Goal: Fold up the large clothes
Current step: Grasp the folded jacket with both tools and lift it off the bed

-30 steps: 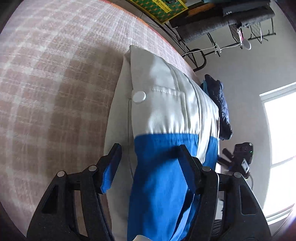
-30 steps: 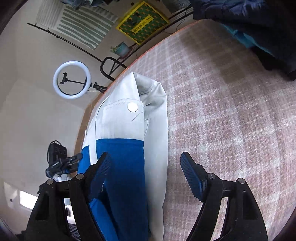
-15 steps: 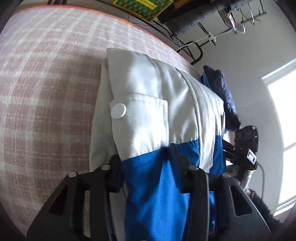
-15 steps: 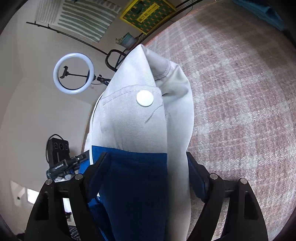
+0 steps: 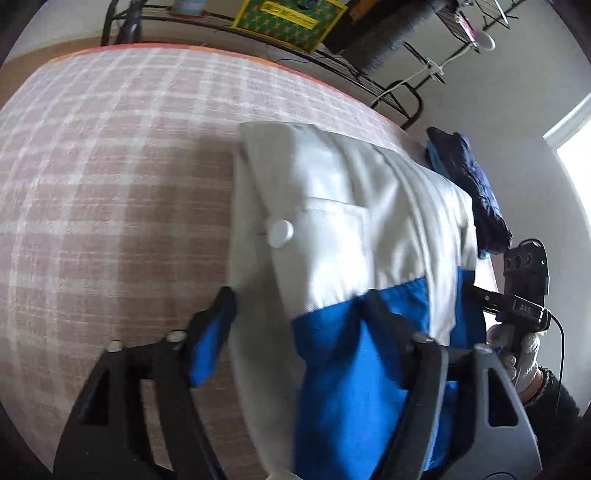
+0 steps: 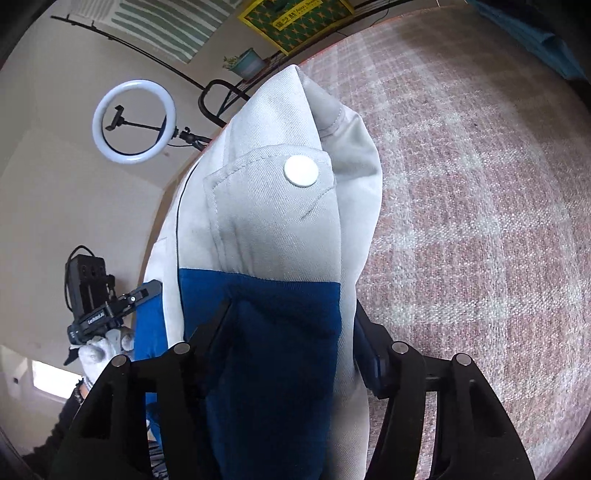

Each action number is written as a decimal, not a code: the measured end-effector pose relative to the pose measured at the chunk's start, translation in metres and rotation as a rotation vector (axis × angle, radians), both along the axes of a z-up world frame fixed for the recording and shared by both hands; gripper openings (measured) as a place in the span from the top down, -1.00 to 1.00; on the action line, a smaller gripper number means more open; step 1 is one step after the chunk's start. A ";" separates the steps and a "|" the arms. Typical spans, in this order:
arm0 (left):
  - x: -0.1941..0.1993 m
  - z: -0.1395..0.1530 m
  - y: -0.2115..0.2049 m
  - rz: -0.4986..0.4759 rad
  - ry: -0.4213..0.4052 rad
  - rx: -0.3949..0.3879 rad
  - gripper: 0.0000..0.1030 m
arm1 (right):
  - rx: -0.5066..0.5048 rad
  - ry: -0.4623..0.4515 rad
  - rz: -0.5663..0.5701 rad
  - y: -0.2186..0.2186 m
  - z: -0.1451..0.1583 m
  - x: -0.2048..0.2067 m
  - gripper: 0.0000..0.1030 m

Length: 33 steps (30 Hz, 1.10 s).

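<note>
A white and blue garment, with a pocket flap and a white snap button, lies folded into a long strip on the pink plaid bedcover. My left gripper straddles its near end with the jaws opening. Its left pad stands clear of the cloth's edge. In the right wrist view the same garment bulges up between the fingers of my right gripper. Those jaws are closing, and both pads press into the blue part.
A dark navy garment lies at the bed's far right edge. A gloved hand holds the other gripper beside it. A ring light, a wire shelf with a yellow-green box and a plant pot stand beyond the bed.
My left gripper pinched the blue part half a second ago, then opened and rolled. My right gripper slid over the garment's end and narrowed its jaws onto it.
</note>
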<state>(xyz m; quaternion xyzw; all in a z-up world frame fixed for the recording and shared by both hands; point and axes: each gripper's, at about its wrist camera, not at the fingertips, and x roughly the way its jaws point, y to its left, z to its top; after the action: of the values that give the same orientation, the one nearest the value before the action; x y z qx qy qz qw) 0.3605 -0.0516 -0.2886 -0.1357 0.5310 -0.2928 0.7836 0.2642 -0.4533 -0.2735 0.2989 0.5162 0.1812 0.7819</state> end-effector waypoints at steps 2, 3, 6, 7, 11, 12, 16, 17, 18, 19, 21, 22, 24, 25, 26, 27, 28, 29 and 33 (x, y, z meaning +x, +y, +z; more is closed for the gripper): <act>0.003 -0.010 0.010 -0.005 0.058 -0.062 -0.55 | 0.006 -0.007 0.007 -0.002 -0.001 -0.001 -0.18; 0.006 -0.017 0.013 -0.010 0.101 -0.104 -0.55 | 0.012 -0.009 0.011 -0.002 -0.002 -0.001 -0.19; 0.009 -0.022 0.019 -0.028 0.114 -0.189 -0.59 | 0.041 -0.012 0.025 -0.008 -0.005 -0.004 -0.20; 0.011 -0.027 0.025 -0.028 0.139 -0.251 -0.59 | 0.052 -0.014 0.028 -0.010 -0.006 -0.005 -0.20; 0.015 -0.039 0.035 0.013 0.202 -0.369 -0.35 | 0.117 -0.022 0.011 -0.023 -0.012 -0.012 -0.20; 0.014 -0.040 0.029 0.004 0.203 -0.351 -0.27 | 0.118 -0.027 0.008 -0.023 -0.013 -0.013 -0.20; 0.007 -0.027 0.008 -0.007 0.125 -0.209 0.19 | 0.060 -0.051 0.022 -0.010 -0.009 -0.014 -0.14; 0.002 -0.020 0.001 0.003 0.095 -0.154 0.27 | 0.033 -0.050 0.026 -0.006 -0.007 -0.014 0.00; -0.003 -0.012 -0.005 0.005 0.059 -0.113 0.33 | 0.001 -0.048 0.025 -0.003 -0.005 -0.015 0.13; -0.011 0.000 -0.014 -0.007 -0.003 -0.049 0.43 | -0.029 -0.052 0.024 0.000 -0.002 -0.016 0.22; -0.027 0.021 -0.032 -0.042 -0.117 0.065 0.52 | -0.108 -0.070 0.034 0.008 0.009 -0.020 0.48; -0.036 0.031 -0.040 -0.058 -0.167 0.106 0.56 | -0.166 -0.089 0.046 0.015 0.017 -0.022 0.53; -0.052 0.046 -0.052 -0.074 -0.228 0.158 0.59 | -0.280 -0.126 0.075 0.029 0.031 -0.029 0.62; -0.060 0.051 -0.058 -0.083 -0.255 0.183 0.60 | -0.319 -0.137 0.084 0.035 0.036 -0.031 0.63; -0.067 0.056 -0.063 -0.091 -0.280 0.203 0.61 | -0.348 -0.147 0.090 0.039 0.040 -0.033 0.65; -0.073 0.060 -0.067 -0.094 -0.295 0.214 0.61 | -0.371 -0.158 0.094 0.042 0.044 -0.037 0.66; -0.078 0.065 -0.068 -0.095 -0.309 0.222 0.62 | -0.391 -0.170 0.097 0.047 0.050 -0.038 0.66; -0.083 0.068 -0.069 -0.097 -0.324 0.229 0.62 | -0.402 -0.180 0.098 0.048 0.053 -0.041 0.67; -0.089 0.084 -0.069 -0.096 -0.355 0.222 0.63 | -0.423 -0.228 0.099 0.048 0.072 -0.052 0.68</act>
<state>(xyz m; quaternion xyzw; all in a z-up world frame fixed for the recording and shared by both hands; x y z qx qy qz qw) 0.2711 -0.1207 -0.2049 0.0304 0.4192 -0.2887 0.8602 0.2117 -0.4051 -0.2019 0.0805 0.4652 0.1397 0.8704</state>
